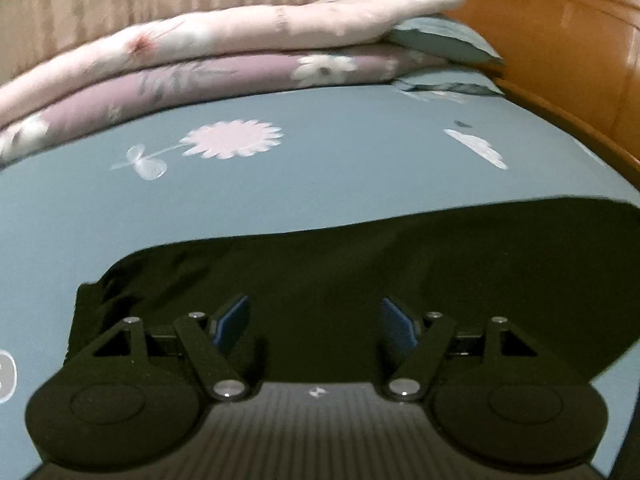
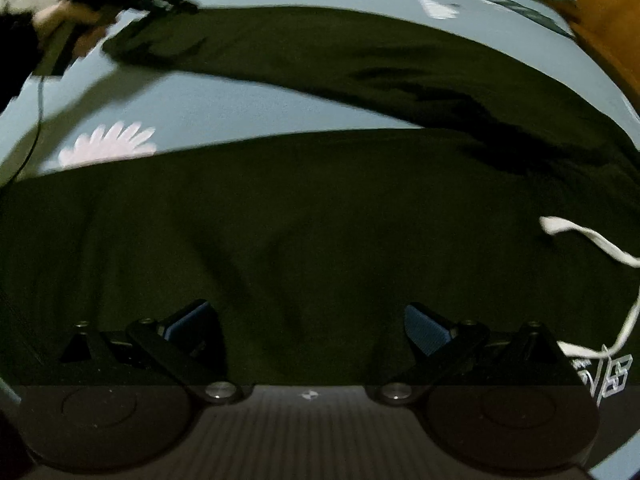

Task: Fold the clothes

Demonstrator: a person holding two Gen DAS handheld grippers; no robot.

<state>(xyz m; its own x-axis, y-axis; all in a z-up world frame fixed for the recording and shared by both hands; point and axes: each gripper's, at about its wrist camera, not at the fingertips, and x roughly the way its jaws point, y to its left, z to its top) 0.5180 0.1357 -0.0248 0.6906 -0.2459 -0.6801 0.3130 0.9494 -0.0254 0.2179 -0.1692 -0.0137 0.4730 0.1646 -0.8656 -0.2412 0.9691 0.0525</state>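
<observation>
Both grippers, left (image 1: 316,322) and right (image 2: 306,326), gape empty over dark garment (image 2: 320,220) spread flat on bed (image 1: 320,176) for folding.

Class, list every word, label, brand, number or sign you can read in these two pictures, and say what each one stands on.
White printed characters on the dark garment, at the lower right of the right wrist view: cut off by the gripper body and too blurred to read.
Small white mark on each gripper's body: a symbol, not letters.
Nothing else is readable.
</observation>
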